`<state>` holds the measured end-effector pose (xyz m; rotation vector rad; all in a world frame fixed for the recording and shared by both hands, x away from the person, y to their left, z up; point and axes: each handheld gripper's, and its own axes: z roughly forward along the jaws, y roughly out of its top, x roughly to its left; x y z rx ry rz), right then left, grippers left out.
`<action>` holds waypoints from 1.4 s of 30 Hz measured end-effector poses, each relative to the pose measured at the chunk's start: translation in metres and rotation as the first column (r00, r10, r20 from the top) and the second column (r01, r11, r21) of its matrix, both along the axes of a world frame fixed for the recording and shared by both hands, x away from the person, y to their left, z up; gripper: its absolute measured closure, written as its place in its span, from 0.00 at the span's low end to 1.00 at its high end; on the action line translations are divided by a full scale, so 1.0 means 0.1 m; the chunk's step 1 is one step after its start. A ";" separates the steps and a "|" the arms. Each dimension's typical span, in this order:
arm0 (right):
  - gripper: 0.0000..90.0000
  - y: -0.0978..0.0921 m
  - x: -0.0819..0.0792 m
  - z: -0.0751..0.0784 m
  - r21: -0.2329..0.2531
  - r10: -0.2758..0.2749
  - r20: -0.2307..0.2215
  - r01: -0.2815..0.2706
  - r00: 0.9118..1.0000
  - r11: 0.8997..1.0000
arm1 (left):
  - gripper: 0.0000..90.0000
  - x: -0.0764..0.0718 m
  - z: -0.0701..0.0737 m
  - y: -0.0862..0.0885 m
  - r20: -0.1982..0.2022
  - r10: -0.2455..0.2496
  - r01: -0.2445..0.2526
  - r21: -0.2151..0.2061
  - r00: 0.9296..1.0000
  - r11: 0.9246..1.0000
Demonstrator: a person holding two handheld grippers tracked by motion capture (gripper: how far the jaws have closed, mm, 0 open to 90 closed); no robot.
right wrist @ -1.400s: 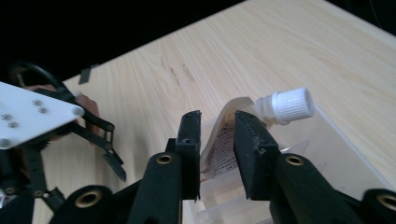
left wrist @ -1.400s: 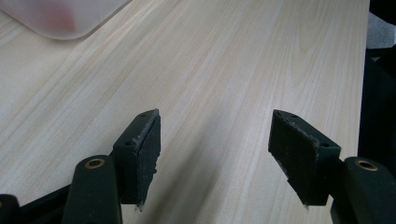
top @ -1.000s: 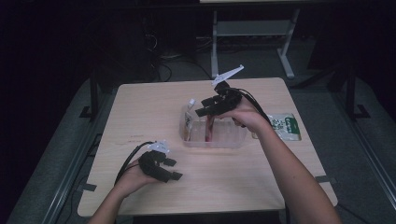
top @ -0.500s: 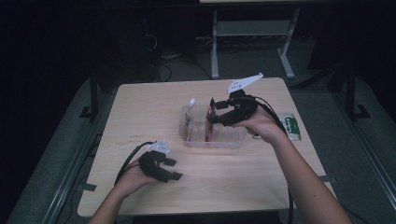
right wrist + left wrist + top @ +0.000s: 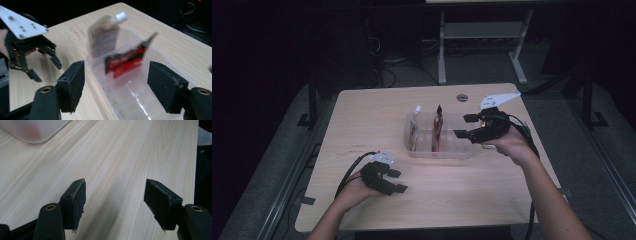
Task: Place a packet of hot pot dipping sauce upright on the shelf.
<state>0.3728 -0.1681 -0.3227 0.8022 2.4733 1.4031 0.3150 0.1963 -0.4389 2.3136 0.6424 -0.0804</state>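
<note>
Holding your right gripper [image 5: 464, 126] at the three o'clock end of the clear bin [image 5: 447, 151], you have its jaws spread wide and empty. Inside stand a red pouch [image 5: 437, 131] and a brown spouted pouch [image 5: 413, 131], toward the bin's nine o'clock end. Your left gripper [image 5: 398, 181] rests on the table [image 5: 362, 110] at seven o'clock, equally wide, gripping nothing.

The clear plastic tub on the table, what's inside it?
The clear tub holds two upright pouches: a brownish spouted pouch and a red packet. Their lower ends blur behind its frosted wall.
</note>
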 end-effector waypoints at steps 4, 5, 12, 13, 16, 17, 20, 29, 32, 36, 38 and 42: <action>0.33 -0.20 0.03 -0.03 0.008 -0.054 -0.017 0.054 0.998 0.999 | 0.38 0.00 -0.01 0.00 -0.004 0.004 -0.004 -0.003 1.000 1.000; 0.33 -0.24 0.03 -0.04 0.008 -0.064 -0.019 0.064 0.998 0.998 | 0.38 0.01 -0.01 0.00 -0.003 0.003 -0.003 -0.002 1.000 1.000; 0.33 -0.55 0.16 -0.11 -0.014 -0.167 -0.023 0.167 0.986 0.986 | 0.38 0.01 -0.01 0.00 0.001 0.004 -0.004 0.000 1.000 1.000; 0.33 -0.59 0.19 -0.13 -0.014 -0.188 -0.033 0.188 0.982 0.982 | 0.38 0.01 -0.01 0.00 -0.001 0.005 -0.005 -0.001 1.000 1.000; 0.36 -0.70 0.27 -0.18 -0.023 -0.249 -0.046 0.248 0.967 0.968 | 0.38 0.02 -0.01 -0.01 0.001 0.007 -0.007 0.001 1.000 1.000; 0.36 -0.75 0.31 -0.21 -0.034 -0.282 -0.059 0.281 0.957 0.959 | 0.38 0.02 -0.01 -0.01 0.000 0.007 -0.007 0.001 1.000 1.000; 0.39 -0.87 0.44 -0.31 -0.057 -0.349 -0.083 0.345 0.933 0.937 | 0.38 0.01 -0.01 -0.01 0.001 0.008 -0.008 0.003 1.000 1.000; 0.67 -1.11 0.77 -0.64 -0.119 -0.503 -0.102 0.491 0.858 0.863 | 0.38 0.02 -0.01 0.01 0.011 0.020 -0.019 -0.010 1.000 1.000; 0.84 -1.14 0.90 -0.75 -0.153 -0.544 -0.091 0.528 0.834 0.835 | 0.38 0.01 -0.01 0.01 0.013 0.027 -0.027 -0.008 1.000 1.000; 1.00 -1.17 1.04 -0.91 -0.176 -0.576 -0.105 0.555 0.811 0.813 | 0.38 0.01 0.00 0.02 0.017 0.033 -0.033 -0.016 0.999 0.999; 1.00 -1.18 1.12 -1.01 -0.195 -0.594 -0.115 0.568 0.796 0.800 | 0.38 0.02 0.00 0.02 0.018 0.038 -0.038 -0.016 0.999 0.999; 1.00 -1.19 1.21 -1.18 -0.215 -0.620 -0.130 0.589 0.773 0.779 | 0.38 0.02 0.00 0.04 0.015 0.045 -0.045 -0.019 0.999 0.999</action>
